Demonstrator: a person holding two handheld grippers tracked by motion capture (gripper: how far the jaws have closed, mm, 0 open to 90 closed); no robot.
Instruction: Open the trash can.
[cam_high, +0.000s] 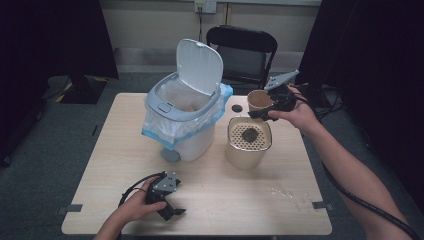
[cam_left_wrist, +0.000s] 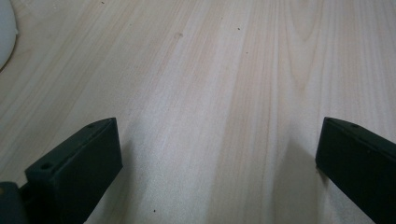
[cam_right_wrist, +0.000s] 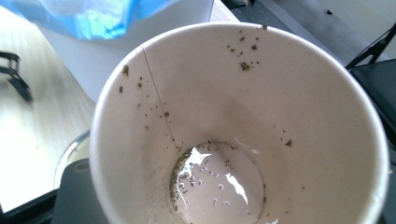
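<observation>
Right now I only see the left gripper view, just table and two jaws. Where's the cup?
Observer: The right gripper holds the cup in the air, behind the strainer pot.
Operator: Is anything in it?
Observer: A little liquid sits at the bottom.
Operator: Is the bin open?
Observer: Yes, the bin has its lid up.

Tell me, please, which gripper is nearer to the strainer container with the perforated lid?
The right gripper: it holds the paper cup just behind the strainer container. The left gripper rests open near the table's front edge, farther away.
</observation>
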